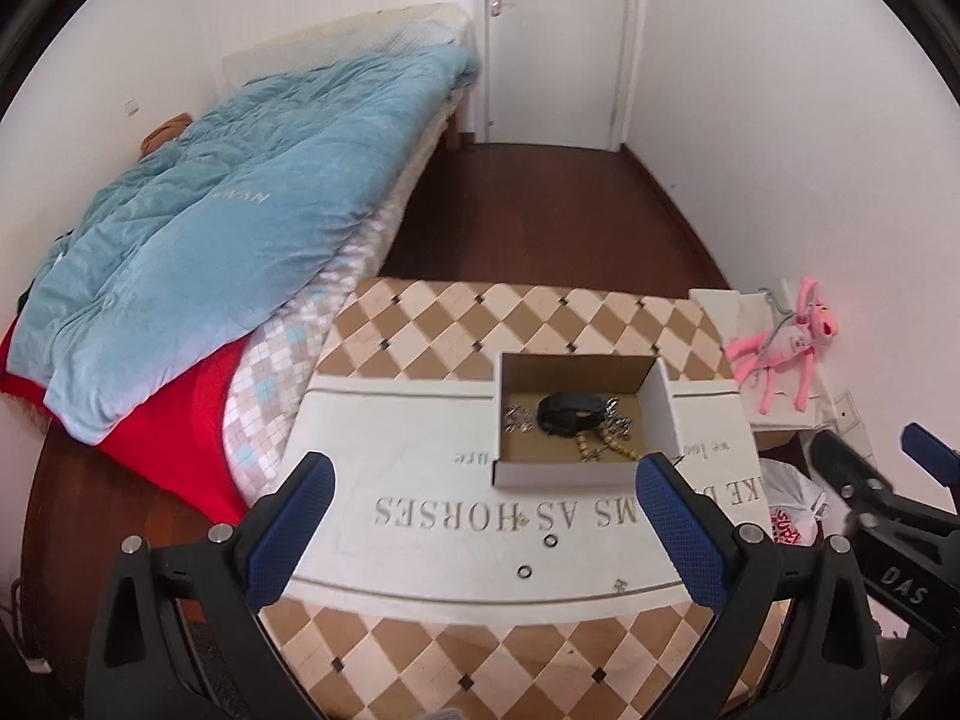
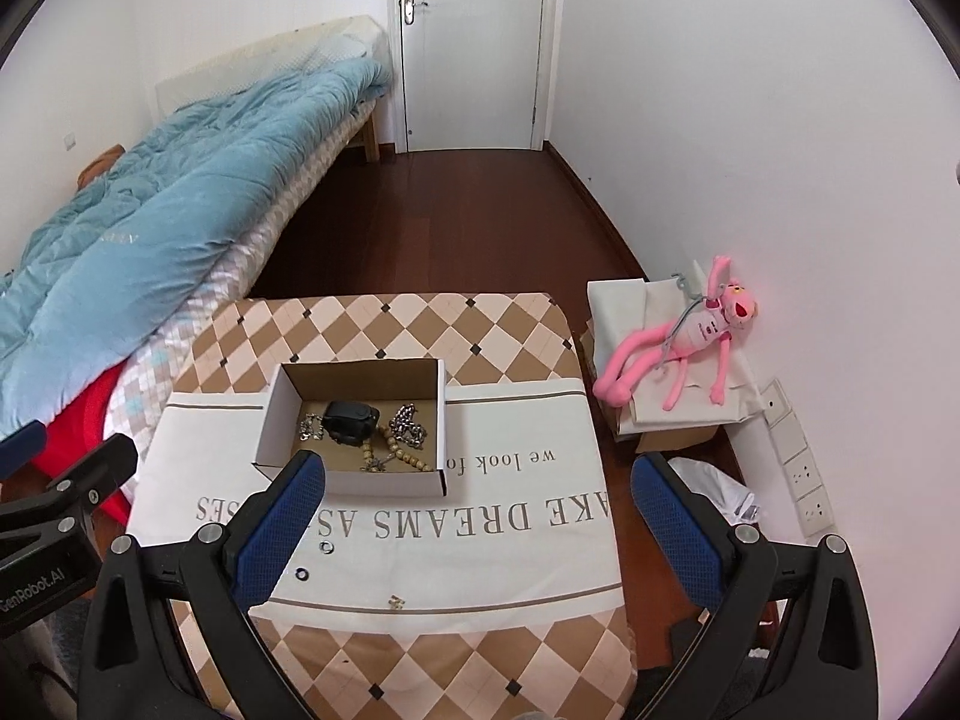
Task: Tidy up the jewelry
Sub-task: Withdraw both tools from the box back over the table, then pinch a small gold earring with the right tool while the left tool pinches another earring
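Both grippers are hovering low at the near edge of the table (image 2: 420,324), jaws spread wide, nothing in either one. The left gripper (image 1: 485,477) is sitting bottom centre of its own view; the right gripper (image 2: 477,480) likewise in its view, its left finger overlapping the near left corner of the box (image 2: 354,483) in the picture, though whether it is touching I cannot tell. The box is resting on a white printed cloth (image 2: 528,552), mid-frame, already holding a dark strap-like piece (image 2: 350,420), silver chains (image 2: 409,425) and a string of wooden beads (image 2: 396,457). Still loose on the cloth, nearer than the box: two small dark rings, one ring (image 2: 326,546) just past the lettering, a second ring (image 2: 302,573) a little nearer and to the lower left of it, and a tiny metal charm (image 2: 395,602) close to the cloth's near stripe. In the left view the same three are lying lower centre-right: (image 1: 549,539), (image 1: 525,571), (image 1: 620,585). They are all lying between the two grippers, ahead and downward; the rings are flat, no long axis to line up with. Judging by the views, the rings are looking about equally reachable, perhaps closer to the right gripper's left finger; the charm is sitting more centred under the right one. Likely next move: drop onto a ring, pinching it flat off the cloth, which may be slippery and bunch the fabric.
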